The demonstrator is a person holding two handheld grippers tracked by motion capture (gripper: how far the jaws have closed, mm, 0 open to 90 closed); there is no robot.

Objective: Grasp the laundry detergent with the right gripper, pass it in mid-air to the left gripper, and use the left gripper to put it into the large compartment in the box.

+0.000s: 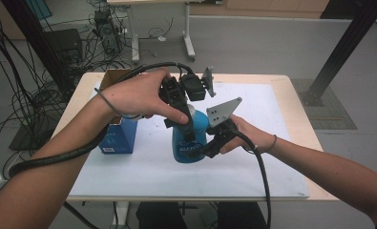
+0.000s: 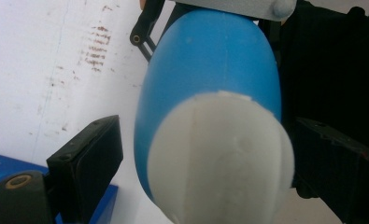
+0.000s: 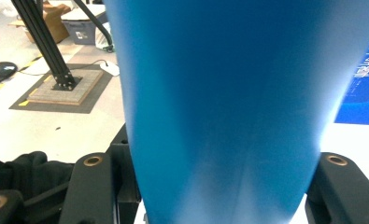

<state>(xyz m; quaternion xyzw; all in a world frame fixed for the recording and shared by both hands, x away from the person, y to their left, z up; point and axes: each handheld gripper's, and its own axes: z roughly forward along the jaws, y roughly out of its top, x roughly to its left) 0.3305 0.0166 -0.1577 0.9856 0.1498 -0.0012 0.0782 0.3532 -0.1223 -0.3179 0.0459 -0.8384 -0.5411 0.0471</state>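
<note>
Already the right gripper (image 1: 210, 145) clamps the blue bottle (image 1: 191, 138), upright mid-mat. From above, the left gripper (image 1: 186, 125) straddles its white cap (image 2: 219, 158), jaws apart, not yet pinching; unscrewing looks undone. A blue box (image 1: 119, 138) sits left.

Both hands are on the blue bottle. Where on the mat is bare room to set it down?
The white mat is bare right of the blue bottle out to its far edge, and along the near edge in front. Left is crowded: the blue box sits there, with the left gripper above.
</note>
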